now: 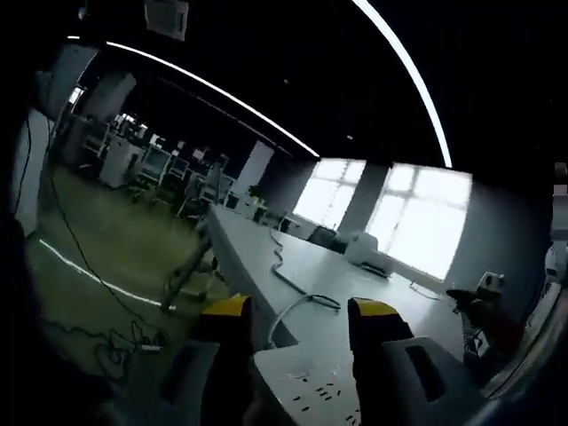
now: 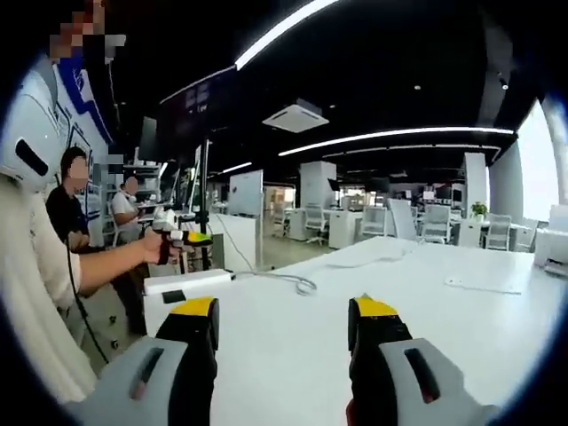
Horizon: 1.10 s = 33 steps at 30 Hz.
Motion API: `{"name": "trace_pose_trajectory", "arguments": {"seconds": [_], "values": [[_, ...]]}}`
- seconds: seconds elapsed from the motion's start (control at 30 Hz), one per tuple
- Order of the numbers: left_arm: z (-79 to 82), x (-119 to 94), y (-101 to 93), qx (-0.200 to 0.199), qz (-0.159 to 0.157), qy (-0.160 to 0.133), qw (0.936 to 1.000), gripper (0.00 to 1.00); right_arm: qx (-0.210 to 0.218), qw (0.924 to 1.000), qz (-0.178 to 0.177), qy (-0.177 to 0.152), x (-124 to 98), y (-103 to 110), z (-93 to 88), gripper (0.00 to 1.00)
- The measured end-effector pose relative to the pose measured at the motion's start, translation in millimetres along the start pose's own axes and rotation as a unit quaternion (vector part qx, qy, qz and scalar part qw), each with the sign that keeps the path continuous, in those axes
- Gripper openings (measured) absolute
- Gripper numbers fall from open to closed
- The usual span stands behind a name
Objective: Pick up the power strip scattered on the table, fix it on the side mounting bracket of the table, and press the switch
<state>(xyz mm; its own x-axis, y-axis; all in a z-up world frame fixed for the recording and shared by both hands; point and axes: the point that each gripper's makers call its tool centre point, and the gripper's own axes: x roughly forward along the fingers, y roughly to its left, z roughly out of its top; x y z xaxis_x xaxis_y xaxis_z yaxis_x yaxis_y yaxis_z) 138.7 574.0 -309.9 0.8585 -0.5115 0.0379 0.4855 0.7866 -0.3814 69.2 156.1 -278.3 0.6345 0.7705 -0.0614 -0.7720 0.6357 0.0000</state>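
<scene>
In the left gripper view I found my left gripper (image 1: 300, 311) with its two yellow-tipped jaws standing wide apart. The white power strip (image 1: 306, 382) lay between them at the base of the view, its socket face towards the camera. I could not tell whether the jaws pressed on it or merely flanked it. Its white cable (image 1: 297, 311) looped up from the strip between the jaw tips and ran on along the long white table (image 1: 373, 293) as a darker line. The strip sat at the near end of that table, whose edge fell away to the floor on the left of the view. A white device (image 1: 366, 251) stood farther along the tabletop, before bright windows.

In the right gripper view my right gripper (image 2: 284, 315) was likewise wide open, holding nothing, its jaws poised over bare white tabletop (image 2: 426, 293). To the left of that view, a hand (image 2: 153, 248) held the other gripper (image 2: 177, 232) beside the table's far corner, just above a white oblong body (image 2: 182, 286) with a dark patch, which I took for the strip; a cable (image 2: 288, 280) trailed from there across the tabletop. Two people (image 2: 67, 209) stood beyond
</scene>
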Motion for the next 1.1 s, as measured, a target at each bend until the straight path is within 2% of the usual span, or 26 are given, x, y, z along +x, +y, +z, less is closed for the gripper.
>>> {"name": "trace_pose_trajectory", "arguments": {"seconds": [0.17,0.3,0.37,0.43,0.5,0.6,0.77,0.83,0.87,0.93,1.0,1.1], "values": [[17.9,1.1,-45.5,0.076,0.012,-0.014,0.9969,0.54,0.000,0.9990,-0.042,-0.014,-16.4,-21.3,2.6,0.55],[26.3,4.5,-79.7,0.110,0.021,-0.018,0.9935,0.56,0.004,0.9976,-0.064,-0.025,-29.9,-33.9,4.3,0.55],[35.1,6.2,-93.2,0.140,0.034,-0.035,0.9889,0.59,0.005,0.9969,-0.074,-0.027,-36.5,-41.5,3.7,0.56],[40.5,7.8,-111.4,0.154,0.038,-0.048,0.9863,0.62,0.005,0.9962,-0.082,-0.031,-42.7,-46.7,4.1,0.56],[50.0,7.8,-123.2,0.163,0.057,-0.073,0.9822,0.64,0.002,0.9959,-0.086,-0.027,-47.2,-50.9,2.5,0.57],[51.4,7.7,-138.3,0.184,0.081,-0.081,0.9762,0.64,-0.011,0.9953,-0.093,-0.023,-54.3,-55.3,0.9,0.59],[44.4,10.2,-168.4,0.187,0.078,-0.082,0.9758,0.65,-0.012,0.9938,-0.107,-0.028,-68.3,-64.3,4.7,0.61],[47.8,7.5,-174.1,0.211,0.099,-0.098,0.9675,0.65,-0.009,0.9927,-0.115,-0.035,-75.0,-69.3,7.5,0.63],[43.8,7.8,-178.1,0.215,0.103,-0.092,0.9668,0.65,-0.006,0.9926,-0.115,-0.037,-77.9,-71.2,7.9,0.63],[40.3,6.3,-185.6,0.215,0.110,-0.096,0.9656,0.66,-0.006,0.9915,-0.124,-0.039,-83.7,-76.7,7.8,0.63],[36.3,7.0,-194.0,0.205,0.103,-0.097,0.9685,0.66,-0.005,0.9909,-0.129,-0.040,-87.1,-79.5,7.5,0.64],[27.0,9.3,-204.2,0.204,0.100,-0.092,0.9695,0.67,0.001,0.9896,-0.136,-0.046,-94.6,-83.3,7.5,0.64]]}}
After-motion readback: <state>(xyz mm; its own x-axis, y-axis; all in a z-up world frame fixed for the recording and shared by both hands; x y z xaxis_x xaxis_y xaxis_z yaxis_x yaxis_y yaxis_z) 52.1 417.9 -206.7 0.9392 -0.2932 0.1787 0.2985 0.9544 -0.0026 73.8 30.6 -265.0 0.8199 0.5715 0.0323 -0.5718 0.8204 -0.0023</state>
